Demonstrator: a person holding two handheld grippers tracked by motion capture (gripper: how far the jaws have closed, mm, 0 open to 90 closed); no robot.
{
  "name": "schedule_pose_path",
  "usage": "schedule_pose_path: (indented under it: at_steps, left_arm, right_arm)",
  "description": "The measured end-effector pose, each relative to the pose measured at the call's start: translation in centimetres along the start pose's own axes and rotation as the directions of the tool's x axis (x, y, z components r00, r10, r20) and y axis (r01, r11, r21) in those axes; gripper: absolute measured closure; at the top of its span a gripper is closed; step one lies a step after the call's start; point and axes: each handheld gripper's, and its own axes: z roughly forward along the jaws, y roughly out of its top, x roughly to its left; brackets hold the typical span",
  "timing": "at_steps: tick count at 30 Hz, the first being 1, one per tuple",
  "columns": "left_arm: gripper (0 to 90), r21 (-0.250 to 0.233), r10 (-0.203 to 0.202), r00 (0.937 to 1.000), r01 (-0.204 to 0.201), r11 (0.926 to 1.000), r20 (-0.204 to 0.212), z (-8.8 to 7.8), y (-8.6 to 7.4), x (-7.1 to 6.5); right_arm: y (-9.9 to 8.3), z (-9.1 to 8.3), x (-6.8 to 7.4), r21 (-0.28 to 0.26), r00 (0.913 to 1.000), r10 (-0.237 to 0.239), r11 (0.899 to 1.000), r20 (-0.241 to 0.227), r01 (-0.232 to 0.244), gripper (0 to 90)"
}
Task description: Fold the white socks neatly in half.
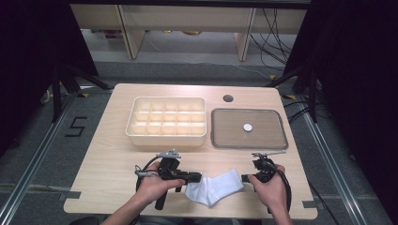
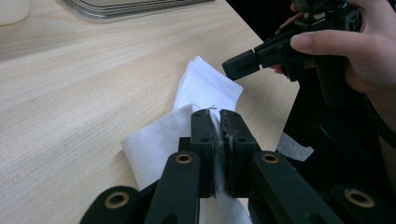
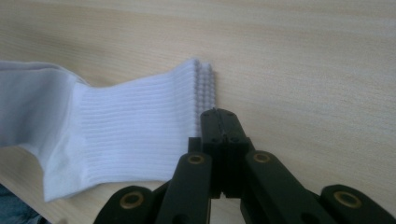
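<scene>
Left tool (image 2: 214, 114): jaws pressed on a fold of the sock (image 1: 213, 187), white fabric showing in the seam between them; I judge this a firm pinch at the toe end. Sock lies flat on the worktop (image 1: 112, 154) near my edge, between my two tools, cuff toward the right. Right tool (image 3: 218, 113): jaws pressed together, nothing visibly between them, tips just beside the cuff edge. Step in hand, as I read it: getting both ends gripped for folding. Next move calls for spreading the right tool and taking the cuff. Divided box (image 1: 166, 123) and tray (image 1: 280, 136) sit behind, untouched.
</scene>
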Motion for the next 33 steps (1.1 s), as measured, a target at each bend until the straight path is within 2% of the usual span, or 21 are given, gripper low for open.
schedule_pose_path:
  at_steps: [2,4,5,6,9,10,12,15,16,17,18,19,22,23,25,28,31,32,33]
  left_arm:
    - [84.1,-0.004,-0.005,1.0000,0.005,1.0000,0.006,0.1,0.1,-0.1]
    - [84.0,-0.002,-0.002,1.0000,0.002,1.0000,-0.005,0.1,0.1,-0.2]
    - [84.1,0.000,0.004,0.9998,-0.004,1.0000,0.017,0.0,0.2,-0.1]
    - [84.1,-0.003,0.004,0.9999,-0.004,1.0000,0.013,0.0,0.2,-0.1]
    - [84.1,-0.003,0.002,0.9999,-0.002,1.0000,0.015,0.1,0.1,-0.1]
    - [84.0,-0.003,-0.002,0.9999,0.002,1.0000,0.016,0.1,0.1,-0.2]
    - [84.0,-0.002,-0.001,0.9998,0.001,1.0000,0.017,0.2,0.1,-0.2]
    - [84.0,-0.005,-0.002,0.9999,0.002,1.0000,0.014,0.3,0.1,-0.3]
    - [84.0,-0.003,-0.003,0.9999,0.003,1.0000,0.012,0.3,0.1,-0.3]
    - [84.0,-0.004,-0.002,0.9999,0.003,1.0000,0.016,0.3,0.1,-0.2]
    - [84.0,-0.004,-0.004,0.9997,0.004,1.0000,0.023,0.3,0.2,-0.2]
    - [84.0,-0.004,-0.008,0.9998,0.008,1.0000,0.018,0.4,0.2,-0.2]
    - [84.0,-0.003,-0.009,0.9998,0.009,1.0000,0.016,0.4,0.2,-0.1]
    - [84.0,-0.003,-0.008,0.9998,0.008,1.0000,0.017,0.4,0.2,0.0]
    - [84.0,-0.002,-0.008,0.9998,0.008,1.0000,0.017,0.4,0.2,0.0]
    - [84.0,-0.004,-0.009,0.9998,0.009,1.0000,0.019,0.5,0.2,0.0]
    - [84.0,-0.005,-0.012,0.9997,0.012,0.9999,0.020,0.5,0.3,-0.1]
    - [84.0,-0.008,-0.014,0.9997,0.014,0.9999,0.020,0.5,0.3,-0.2]
    - [84.0,-0.006,-0.013,0.9996,0.013,0.9999,0.025,0.5,0.4,-0.2]
  right_arm:
    - [-0.1,0.4,0.1,0.005,0.9997,-0.016,1.000,0.018,0.016,90.0]
    - [-0.1,0.7,0.2,0.003,0.9992,-0.032,0.999,0.023,0.032,90.0]
    - [-0.2,0.9,0.1,-0.010,0.9964,-0.083,0.996,0.019,0.083,90.0]
    - [-0.2,0.9,0.3,0.013,0.9979,-0.061,0.998,0.019,0.061,90.0]
    - [-0.1,1.3,0.4,-0.003,0.9941,-0.108,0.994,0.013,0.108,90.0]
    - [-0.1,1.3,0.6,0.000,0.9952,-0.098,0.995,0.011,0.098,90.0]
    - [-0.1,1.5,0.8,-0.002,0.9940,-0.109,0.994,0.011,0.109,90.0]
    - [-0.2,1.6,1.4,0.012,0.9972,-0.074,0.997,-0.003,0.074,90.0]
    - [-0.1,1.7,1.1,0.007,0.9936,-0.113,0.994,0.005,0.113,90.0]
    - [-0.2,1.8,1.4,0.008,0.9967,-0.081,0.997,-0.002,0.081,90.0]
    - [-0.1,1.8,1.5,0.012,0.9963,-0.084,0.996,-0.021,0.084,90.0]
    - [-0.1,1.9,1.3,0.000,0.9925,-0.122,0.992,-0.004,0.122,90.0]
    - [-0.1,2.0,1.6,0.012,0.9933,-0.115,0.993,0.000,0.115,90.0]
    - [-0.1,2.1,1.6,0.000,0.9906,-0.136,0.991,-0.009,0.136,90.0]
    - [0.0,2.1,2.0,0.011,0.9954,-0.095,0.995,0.001,0.095,90.0]
    - [0.0,2.2,2.0,0.008,0.9933,-0.115,0.993,-0.010,0.115,90.0]
    - [0.1,2.3,2.3,0.020,0.9951,-0.099,0.995,-0.006,0.099,90.0]
    - [0.1,2.3,2.2,0.002,0.9917,-0.128,0.992,-0.016,0.128,90.0]
    - [0.1,2.4,2.4,0.006,0.9925,-0.122,0.993,-0.011,0.122,90.0]
